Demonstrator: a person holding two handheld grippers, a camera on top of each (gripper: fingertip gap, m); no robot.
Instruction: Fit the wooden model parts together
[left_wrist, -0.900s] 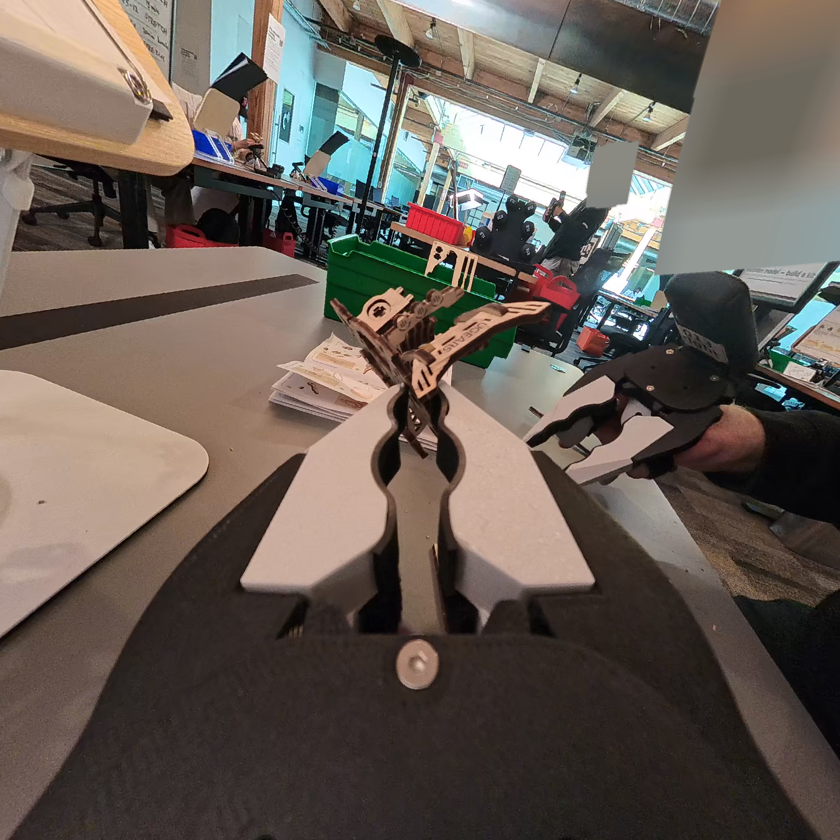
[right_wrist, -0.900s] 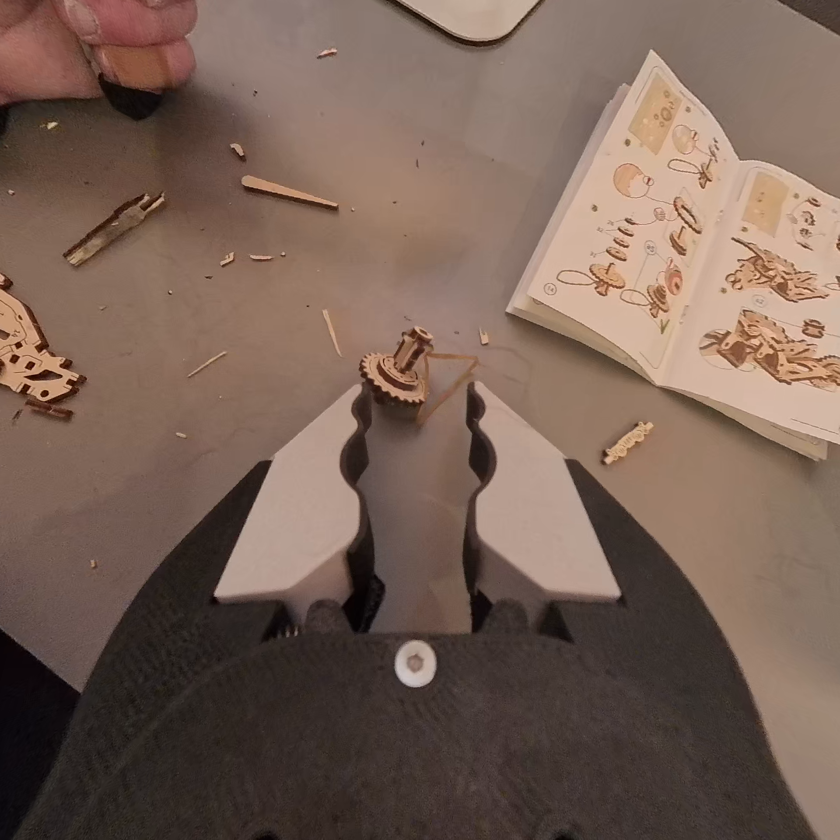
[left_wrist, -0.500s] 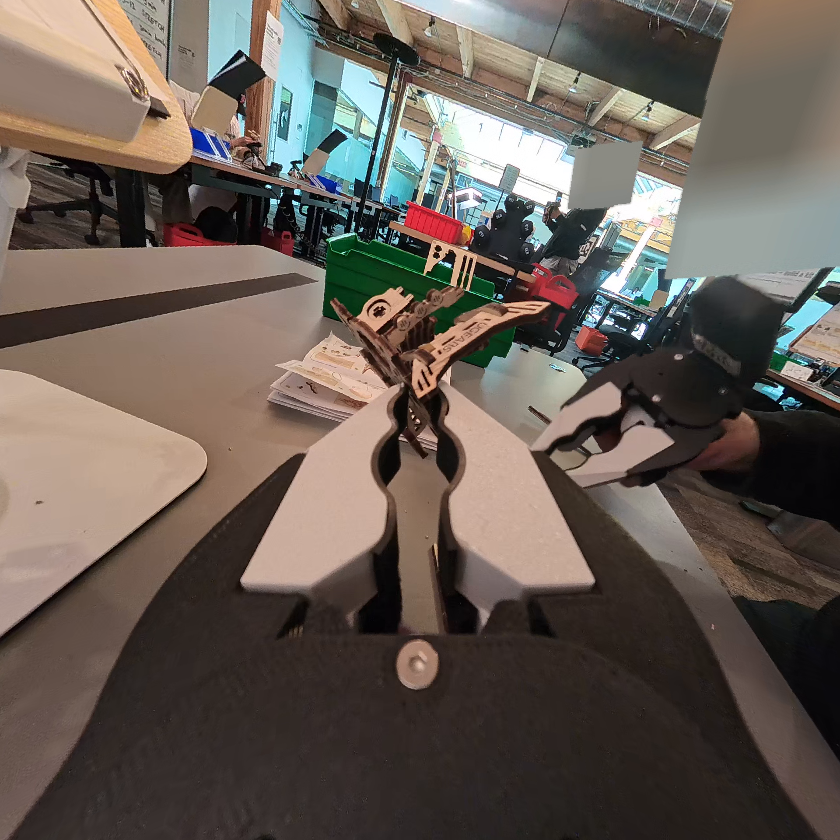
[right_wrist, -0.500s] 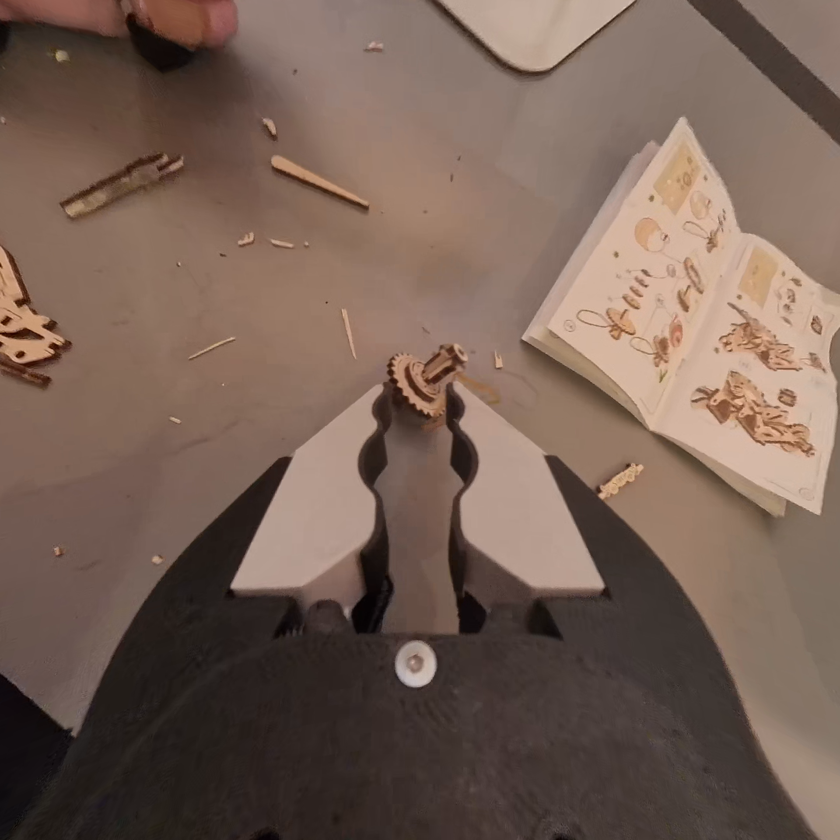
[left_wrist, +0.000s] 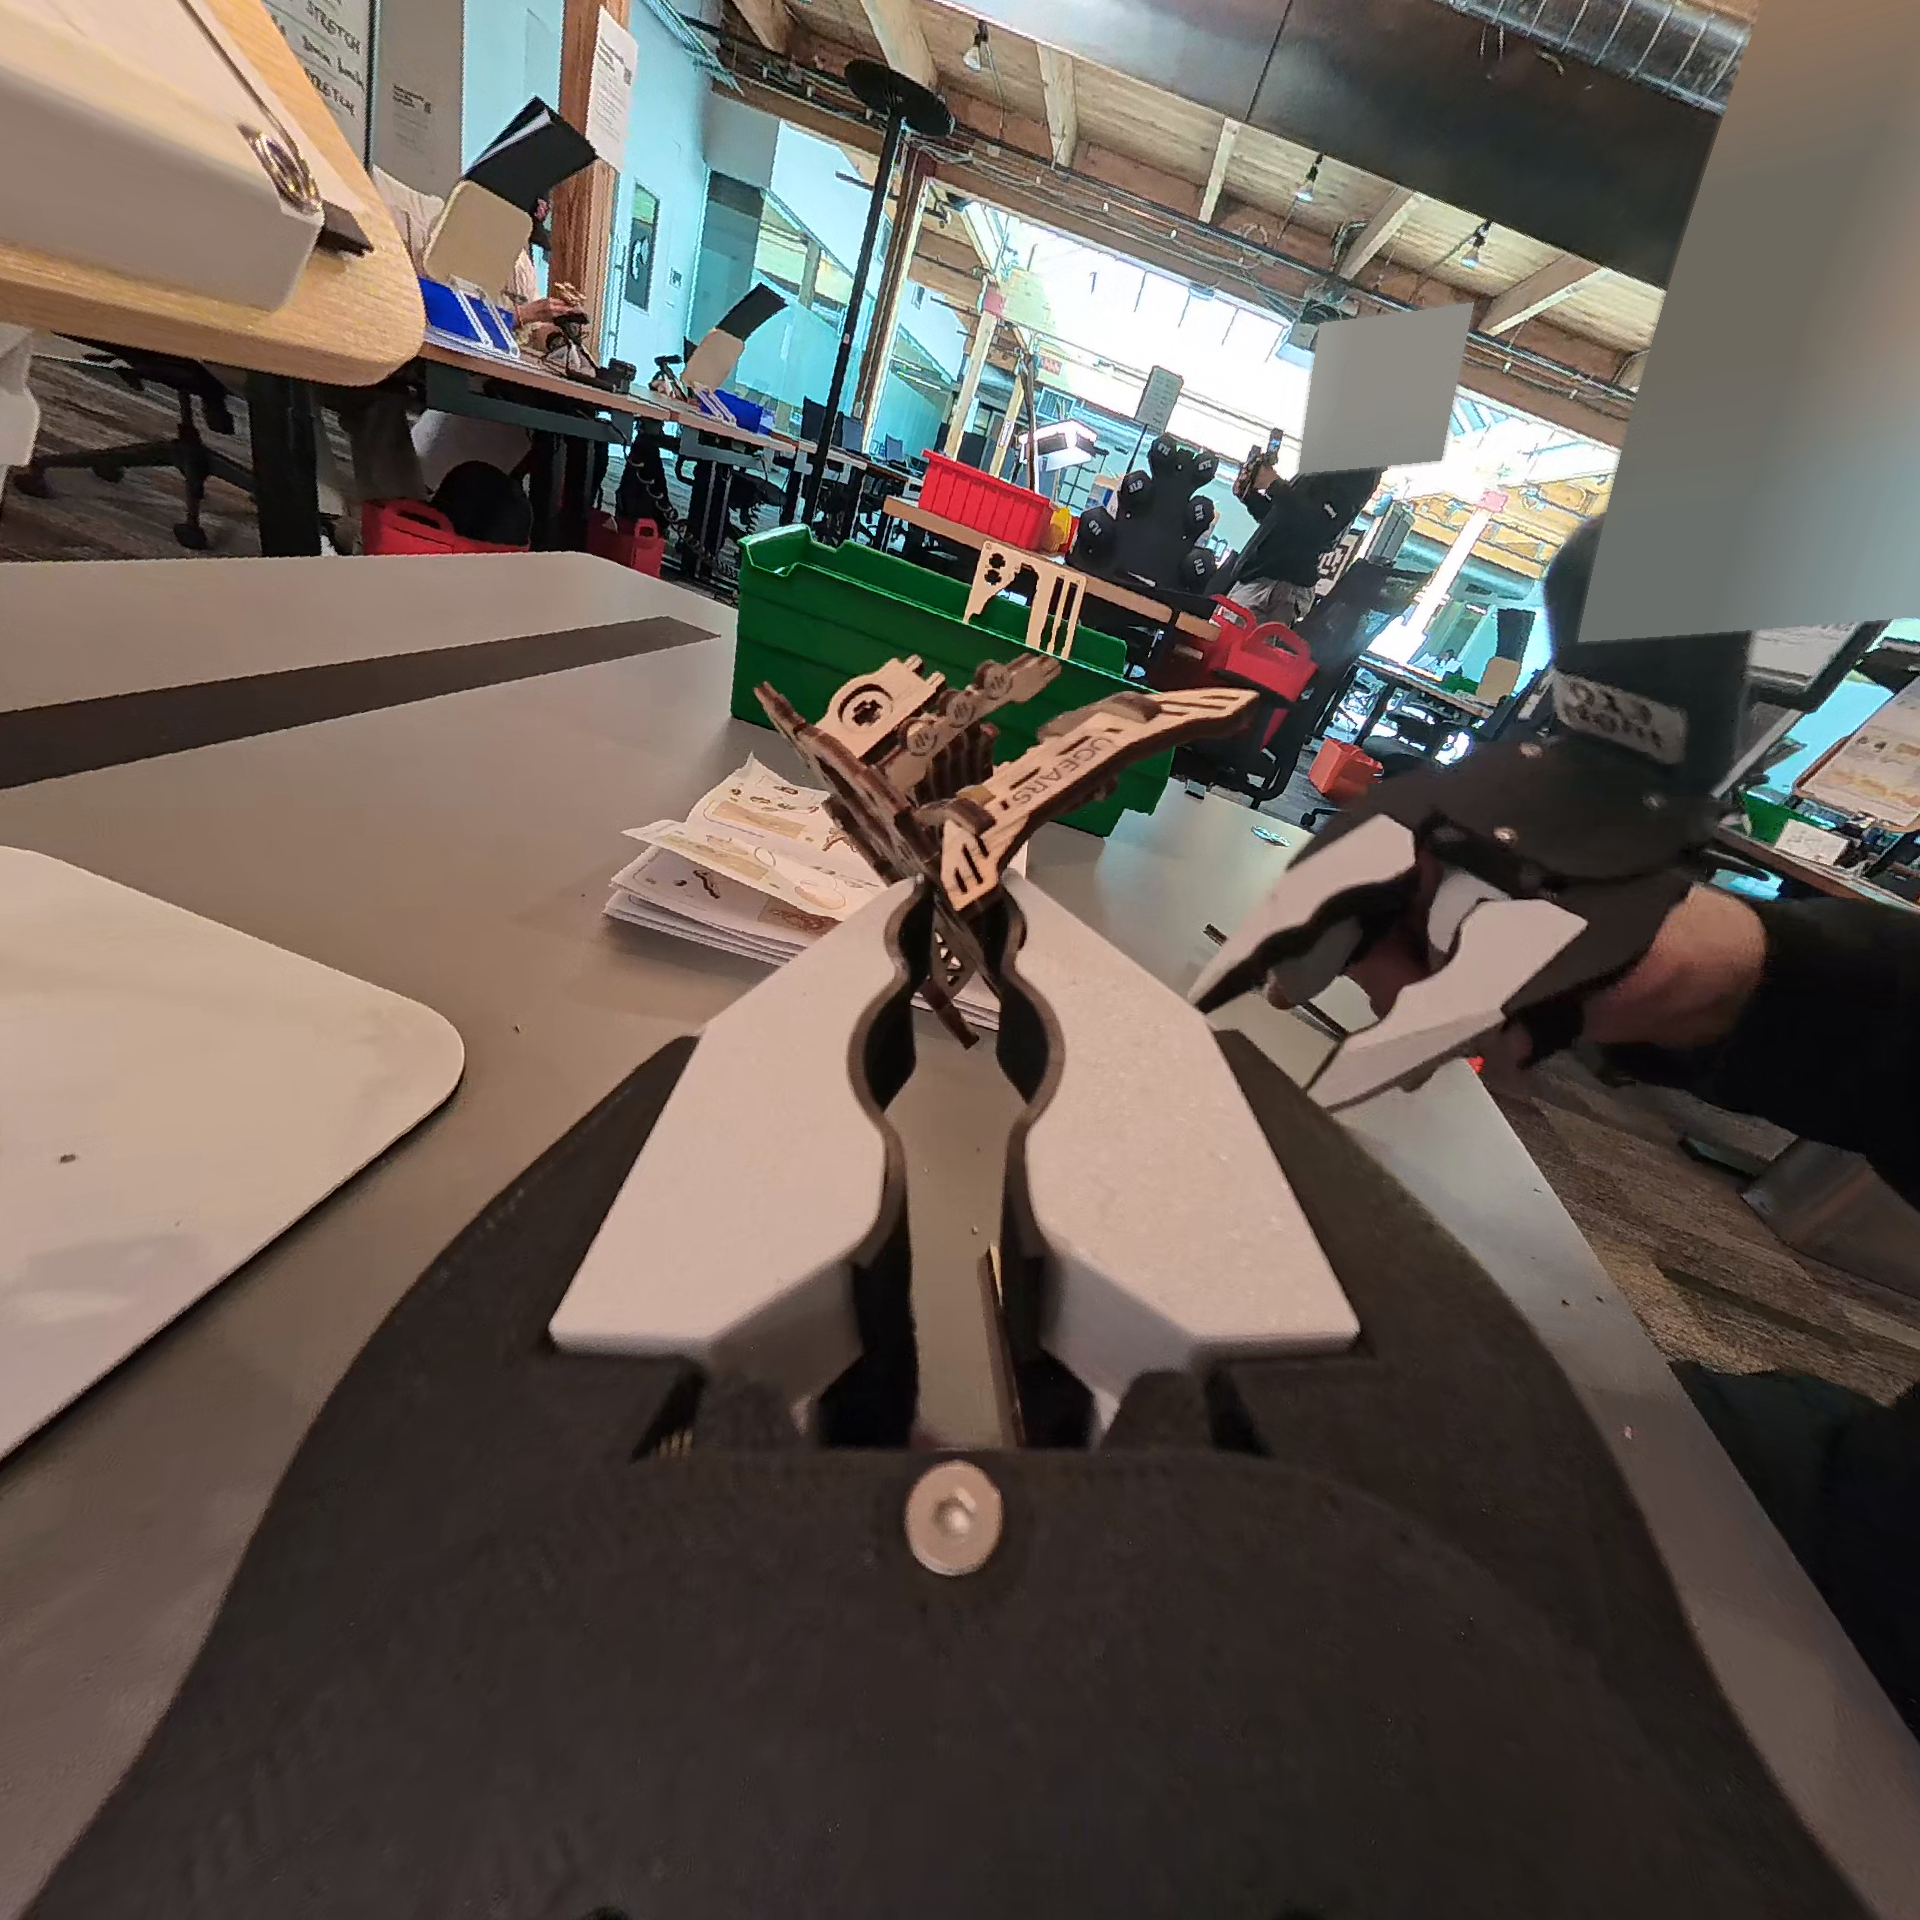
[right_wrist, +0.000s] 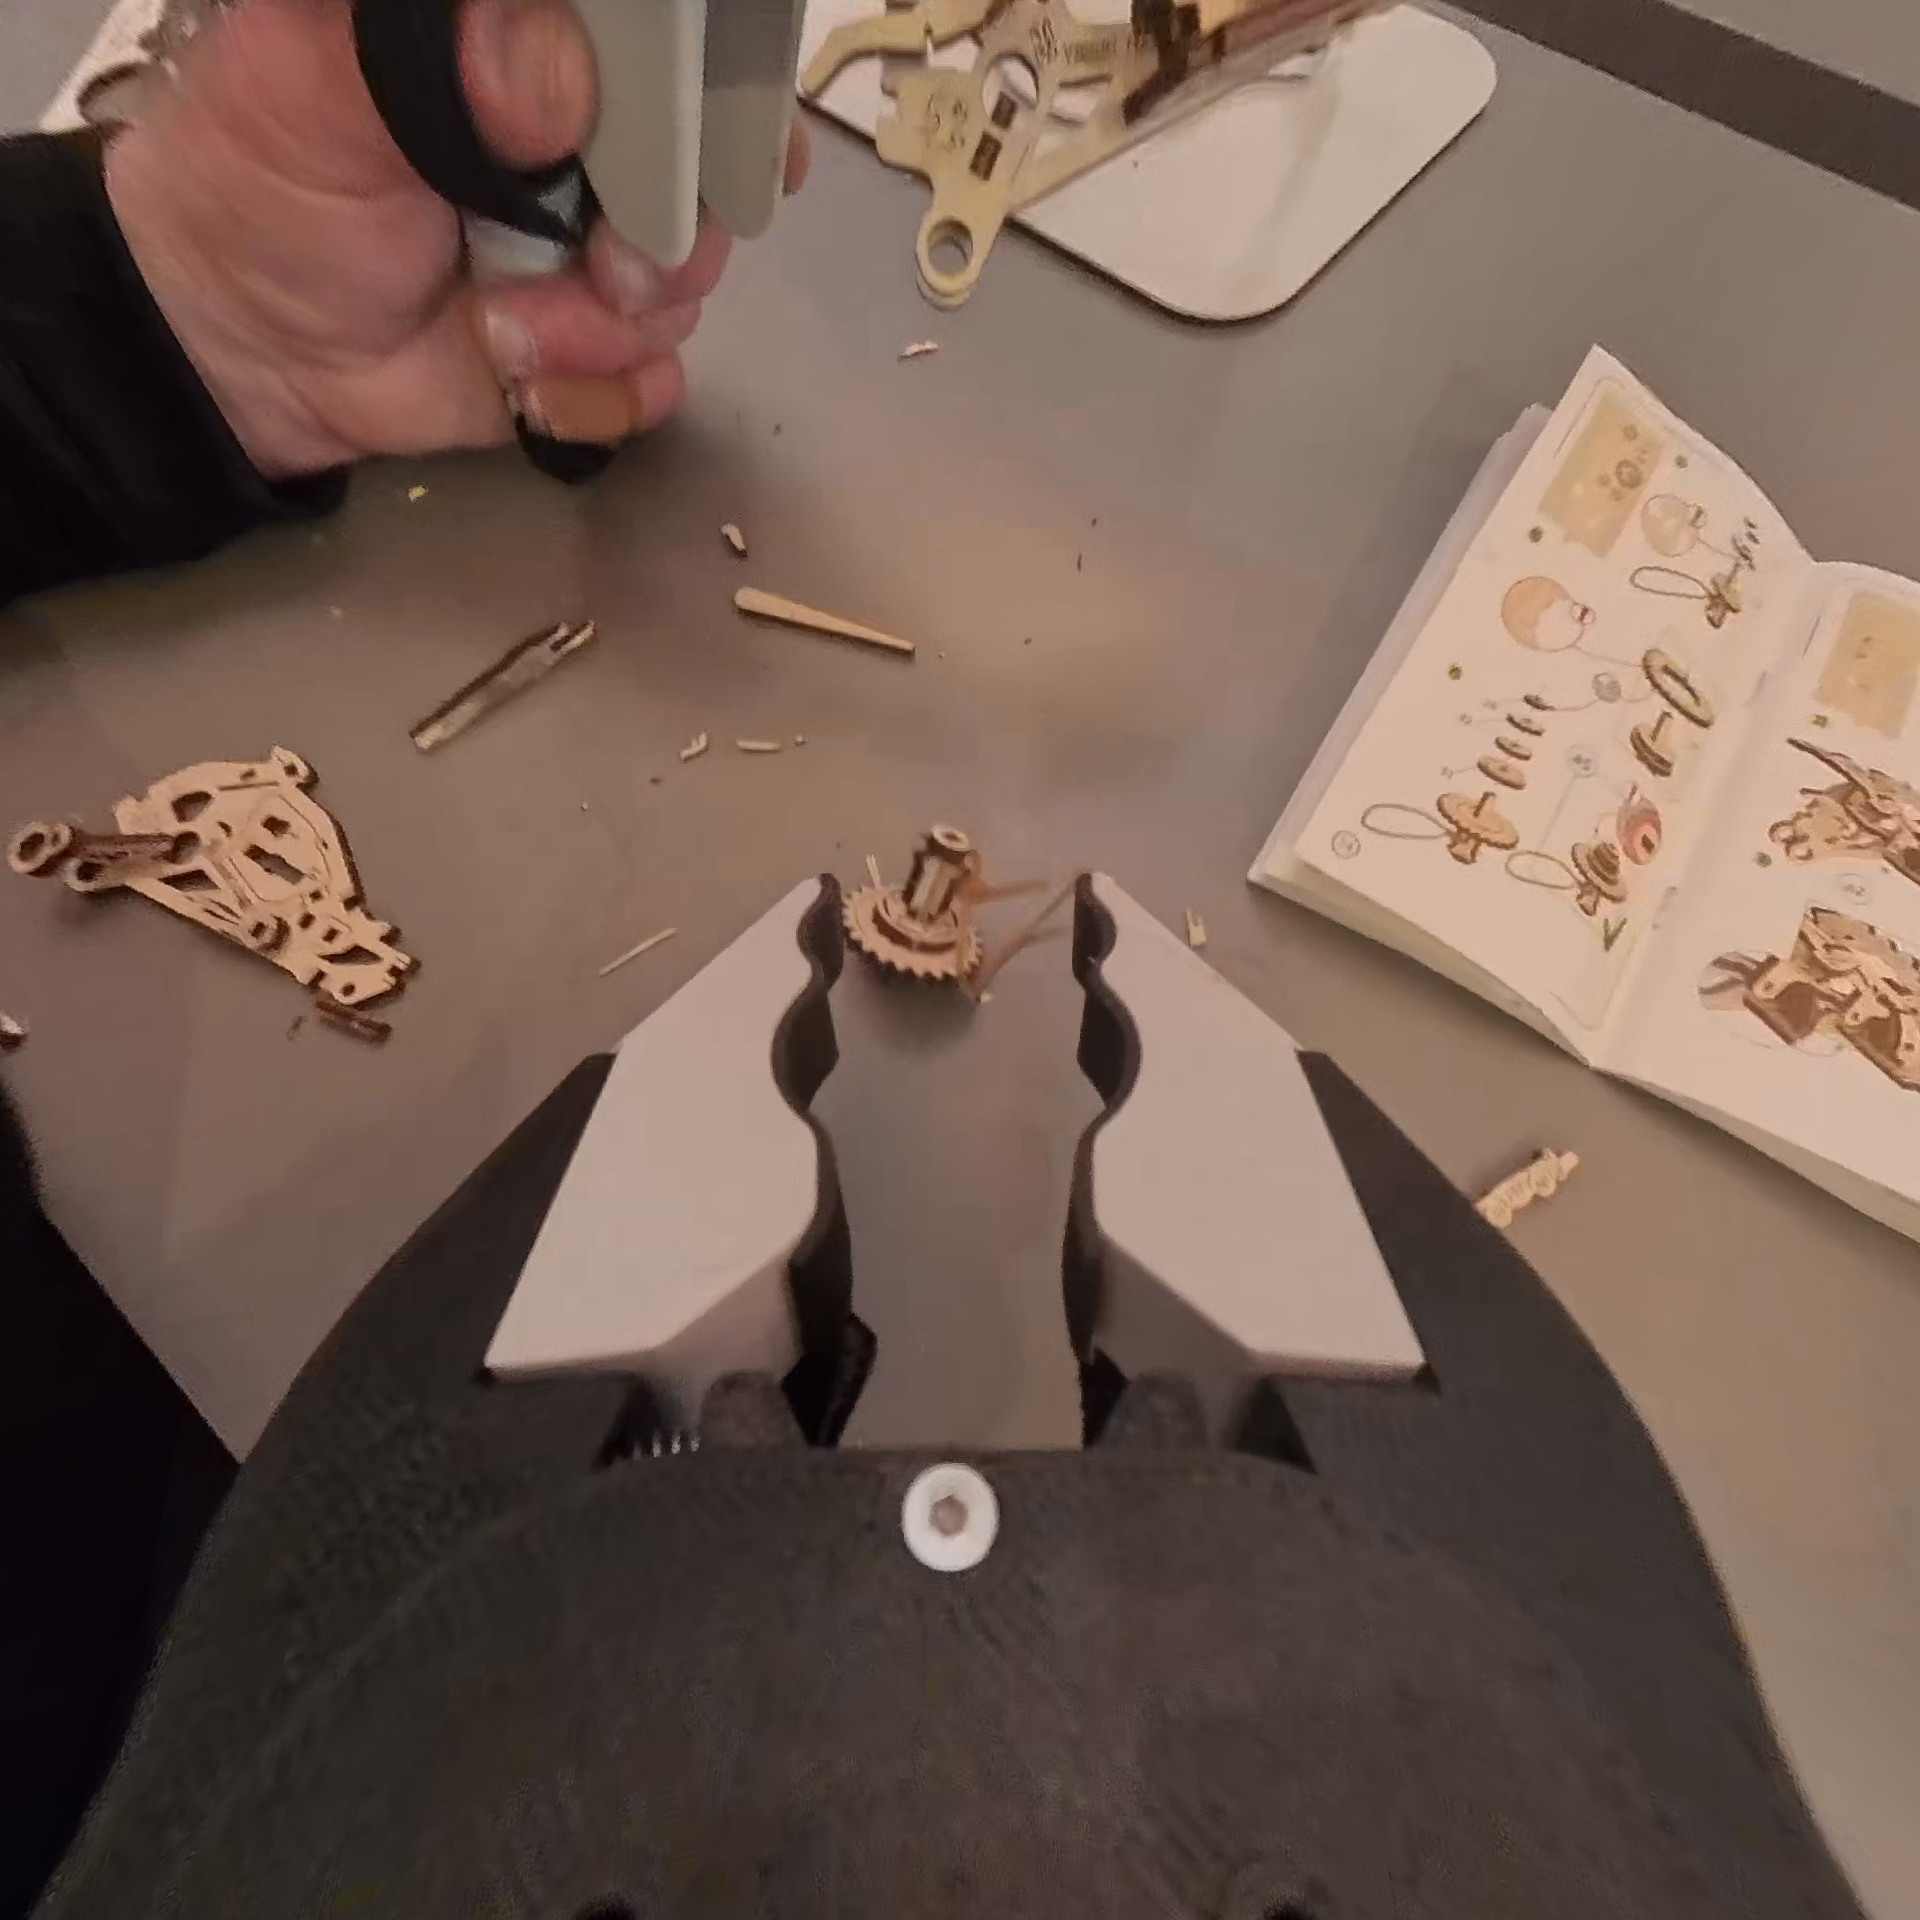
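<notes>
So the right gripper (right_wrist: 951, 914) just popped open again and the gear (right_wrist: 914, 935) is sitting loose on the table (right_wrist: 1039, 499) between its fingers, meaning that pickup needs redoing, while the left gripper (left_wrist: 956, 914) stays clamped on the frame (left_wrist: 987, 769).

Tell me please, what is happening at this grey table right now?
A person builds a wooden model with two handheld grippers. The left gripper is clamped on a brown laser-cut wooden assembly, held up above the grey table. The right gripper is open, its fingers on either side of a small toothed wooden gear on a short shaft that rests on the table, not gripped. An open illustrated instruction booklet lies beside it.
</notes>
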